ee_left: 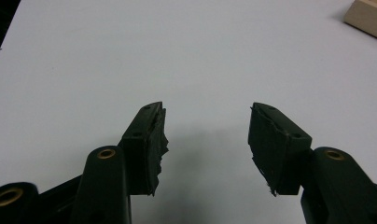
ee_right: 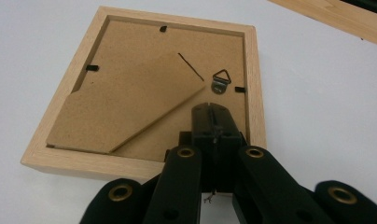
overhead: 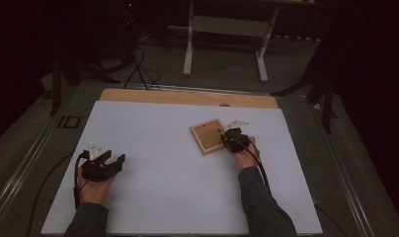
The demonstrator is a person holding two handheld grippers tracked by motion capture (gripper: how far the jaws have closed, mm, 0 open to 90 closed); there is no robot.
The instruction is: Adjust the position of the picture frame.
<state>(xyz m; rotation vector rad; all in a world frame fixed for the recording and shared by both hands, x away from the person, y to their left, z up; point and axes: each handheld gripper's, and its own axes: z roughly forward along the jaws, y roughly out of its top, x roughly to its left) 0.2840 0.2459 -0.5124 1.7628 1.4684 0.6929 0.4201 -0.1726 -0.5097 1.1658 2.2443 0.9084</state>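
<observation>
Directly beneath the tips of the right gripper [ee_right: 213, 112], the back of a wooden picture frame [ee_right: 144, 88] is seen lying face down on the white table sheet [overhead: 158, 148]. The jaws are pressed together, with nothing visibly caught between them, and their closed tips are held over the fibreboard backing [ee_right: 177, 51], close to the frame's near rail. Just ahead of the tips a small metal hanger [ee_right: 220, 82] is fixed to the backing; to the left of the jaws the folding stand flap [ee_right: 126, 107] lies flat against it. Small black retaining tabs [ee_right: 92, 68] are found farther out, along the inner edges of the frame, and all those visible appear still turned over the backing.

Well away to the left, the left gripper [ee_left: 207, 135] is held low over bare sheet, its jaws spread wide and empty, with a corner of the frame visible beyond it on the right.

The work on the frame's back is judged barely begun: the backing is still seated, nothing has been lifted out, and the tabs remain to be turned.
</observation>
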